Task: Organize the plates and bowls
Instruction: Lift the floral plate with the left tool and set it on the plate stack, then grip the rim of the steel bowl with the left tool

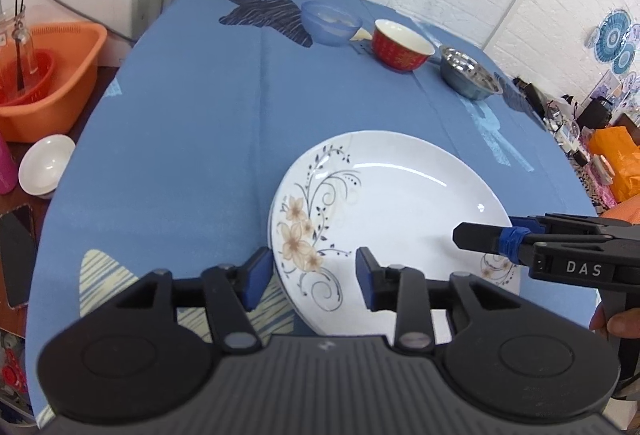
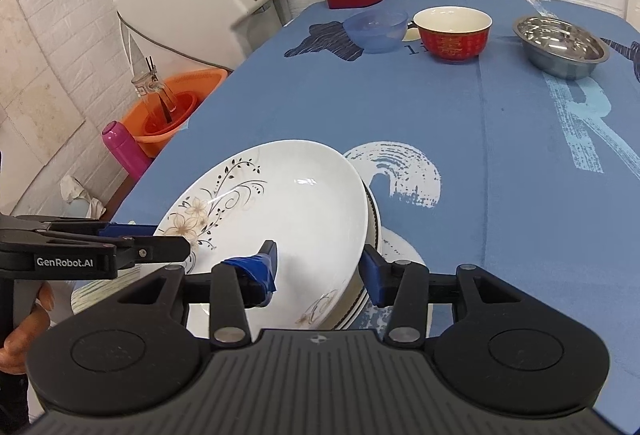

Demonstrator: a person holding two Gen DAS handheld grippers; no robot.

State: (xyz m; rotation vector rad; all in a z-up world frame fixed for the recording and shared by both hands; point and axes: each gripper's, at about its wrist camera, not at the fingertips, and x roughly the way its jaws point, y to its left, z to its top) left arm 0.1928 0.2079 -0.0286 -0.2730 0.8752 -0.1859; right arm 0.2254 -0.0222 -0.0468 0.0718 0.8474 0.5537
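While your left gripper and right gripper straddle opposite rims of the floral plate, both jaws gape wide, gripping nothing.

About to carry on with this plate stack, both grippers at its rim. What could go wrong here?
1. The top plate sits tilted and off-centre on the stack; both grippers look open, so a nudge could slide it off.
2. The left gripper and right gripper straddle opposite rims; uneven closing may tip the plate.
3. The stack seems near the table edge, so a push could send it over.
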